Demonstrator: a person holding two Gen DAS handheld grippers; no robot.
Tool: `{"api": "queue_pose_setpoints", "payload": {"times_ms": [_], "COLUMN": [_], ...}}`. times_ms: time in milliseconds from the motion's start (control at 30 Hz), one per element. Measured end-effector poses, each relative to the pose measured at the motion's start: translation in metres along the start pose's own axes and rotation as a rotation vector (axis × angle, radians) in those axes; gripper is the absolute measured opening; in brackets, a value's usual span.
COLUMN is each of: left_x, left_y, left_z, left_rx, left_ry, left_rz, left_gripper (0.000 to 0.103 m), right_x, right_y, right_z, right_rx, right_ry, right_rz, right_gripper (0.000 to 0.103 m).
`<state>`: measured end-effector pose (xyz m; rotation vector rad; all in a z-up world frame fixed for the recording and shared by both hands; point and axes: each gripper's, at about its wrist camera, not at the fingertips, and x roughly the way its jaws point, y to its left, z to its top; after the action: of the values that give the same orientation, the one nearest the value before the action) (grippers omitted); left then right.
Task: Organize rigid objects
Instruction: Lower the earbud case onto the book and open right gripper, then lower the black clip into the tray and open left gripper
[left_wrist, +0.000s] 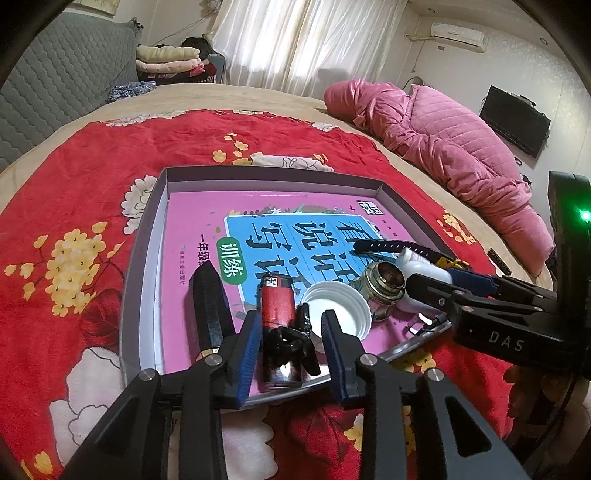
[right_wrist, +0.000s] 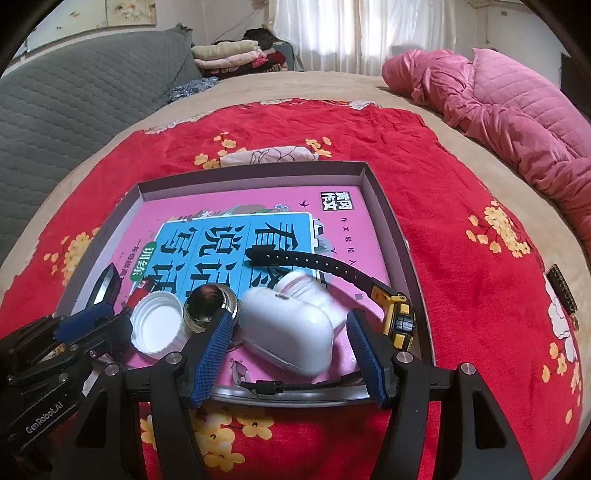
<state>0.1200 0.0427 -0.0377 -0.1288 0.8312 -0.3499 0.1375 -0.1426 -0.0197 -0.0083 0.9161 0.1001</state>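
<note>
On the pink book (right_wrist: 343, 206) marked "训练" inside the tray (right_wrist: 384, 206), my left gripper (left_wrist: 290, 334) stands open around the red lighter (left_wrist: 277, 306), my right gripper (right_wrist: 288, 341), lettered "DAS", open around the white bottle (right_wrist: 291, 328).

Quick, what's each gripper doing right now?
Left gripper: open around the red lighter, not clamping it.
Right gripper: open around the white bottle.

Left tool (left_wrist: 291, 347) pointed steeply down, blue pads (left_wrist: 246, 356) apart, neither pad pressing on anything; jaws stood partly spread. Right tool (right_wrist: 291, 347) also angled down, jaws spread wide, pads (right_wrist: 212, 354) clear on both sides with no contact. The two tools sat close side by side, left one's fingers near the right one's.
</note>
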Motion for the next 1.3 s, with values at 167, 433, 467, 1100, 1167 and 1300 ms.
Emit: {"api": "queue_pose_setpoints", "payload": {"times_ms": [167, 433, 467, 1100, 1167, 1300], "left_x": [-0.002, -0.005, -0.005, -0.021, -0.022, -0.022], "left_y": [-0.001, -0.003, -0.004, -0.011, -0.012, -0.016], "left_z": [0.000, 0.001, 0.001, 0.005, 0.004, 0.000], "left_rx": [-0.003, -0.011, -0.012, 0.024, 0.032, 0.048], "left_ry": [-0.001, -0.008, -0.010, -0.058, -0.055, -0.050], "left_rz": [-0.004, -0.014, -0.016, 0.005, 0.019, 0.048], "left_gripper": [0.035, 0.045, 0.048, 0.052, 0.055, 0.060], "right_x": [-0.001, -0.008, -0.009, -0.032, -0.036, -0.046], "right_y": [-0.001, -0.002, -0.002, 0.002, 0.003, 0.005], "right_z": [0.000, 0.000, 0.000, -0.005, -0.008, -0.015], "right_rx": [-0.004, -0.008, -0.008, -0.042, -0.049, -0.068], "right_ry": [-0.001, -0.019, -0.020, -0.077, -0.086, -0.090], "right_rz": [-0.005, -0.014, -0.014, -0.025, -0.021, -0.007], "right_gripper": [0.066, 0.067, 0.067, 0.073, 0.073, 0.073]}}
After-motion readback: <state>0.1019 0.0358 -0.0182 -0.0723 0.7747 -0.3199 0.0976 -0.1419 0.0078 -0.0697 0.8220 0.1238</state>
